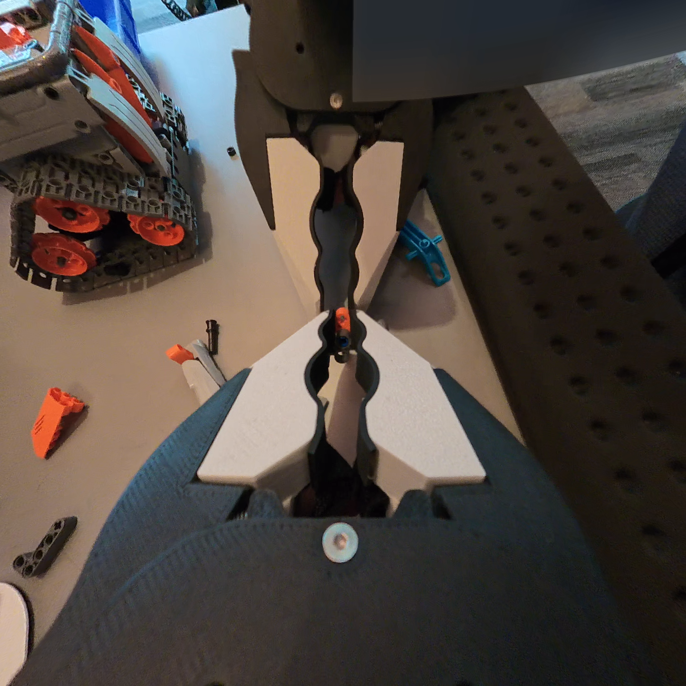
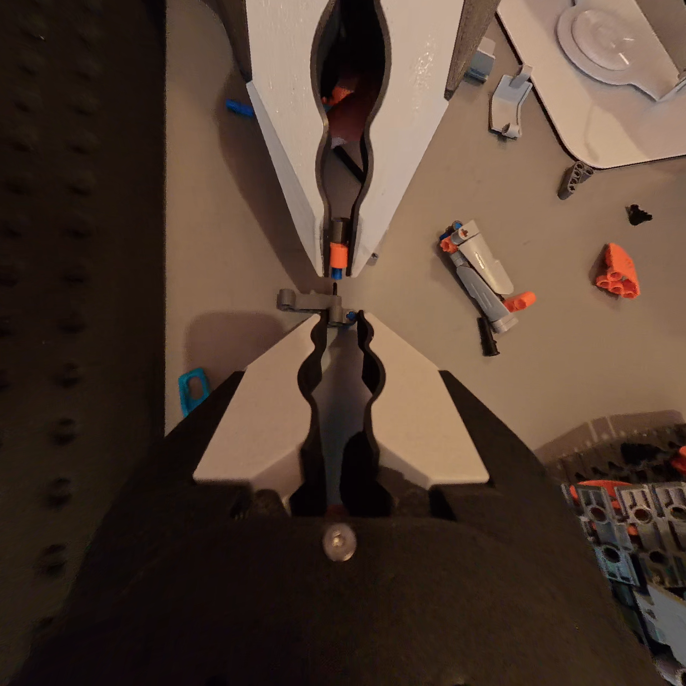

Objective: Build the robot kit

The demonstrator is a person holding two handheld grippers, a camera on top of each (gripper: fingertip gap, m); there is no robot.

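The tabletop (image 2: 427, 371) carries a tracked brick vehicle (image 1: 100, 208) with orange wheels toward its far left corner in the left wrist view. The two grippers meet tip to tip near the tabletop edge that borders a dark perforated panel (image 1: 557, 297). The left gripper (image 1: 342, 334) has its fingers closed on a small orange-and-blue connector piece (image 1: 342, 323). The right gripper (image 2: 339, 315) has its fingers closed on a grey lever piece (image 2: 304, 301), just short of the connector. A grey sub-assembly (image 2: 479, 274), an orange wedge block (image 2: 618, 276) and a black pin (image 2: 488, 337) lie loose nearby.
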